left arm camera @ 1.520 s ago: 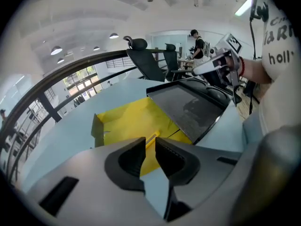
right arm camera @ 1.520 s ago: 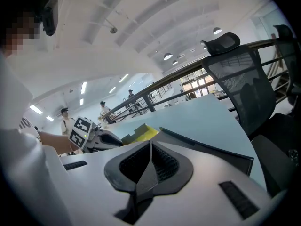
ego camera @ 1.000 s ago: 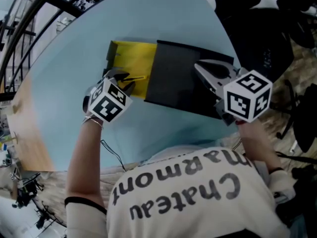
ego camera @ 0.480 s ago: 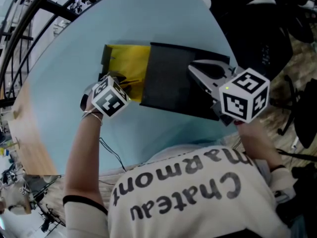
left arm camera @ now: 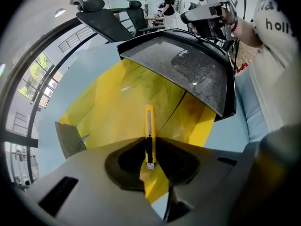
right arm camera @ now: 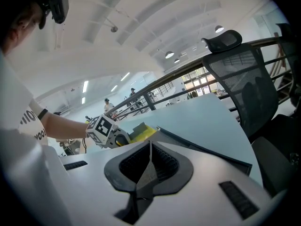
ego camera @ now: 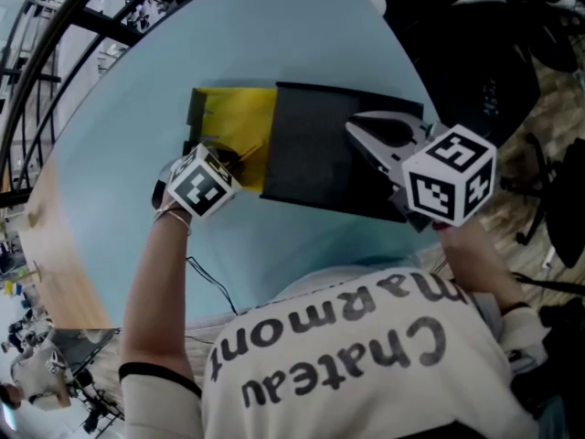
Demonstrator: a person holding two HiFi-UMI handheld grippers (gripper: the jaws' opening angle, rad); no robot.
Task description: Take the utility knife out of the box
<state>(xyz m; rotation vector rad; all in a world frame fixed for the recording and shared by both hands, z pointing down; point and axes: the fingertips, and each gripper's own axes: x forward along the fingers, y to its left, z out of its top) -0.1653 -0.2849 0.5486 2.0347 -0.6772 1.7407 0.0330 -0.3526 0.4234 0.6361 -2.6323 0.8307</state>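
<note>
left gripper view: the left gripper, its jaws having just closed in, hides the near end of the utility knife inside the box. head view: that gripper covers the utility knife and the box's near edge; the right gripper covers the box's near right corner. right gripper view: people beyond the box are too small to tell.

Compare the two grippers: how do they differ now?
The left gripper points down into the box; the right gripper lies nearly level over the lid. Left's jaws have just been closing and now grip the knife; right's are shut with nothing between. Both are hand-held.
</note>
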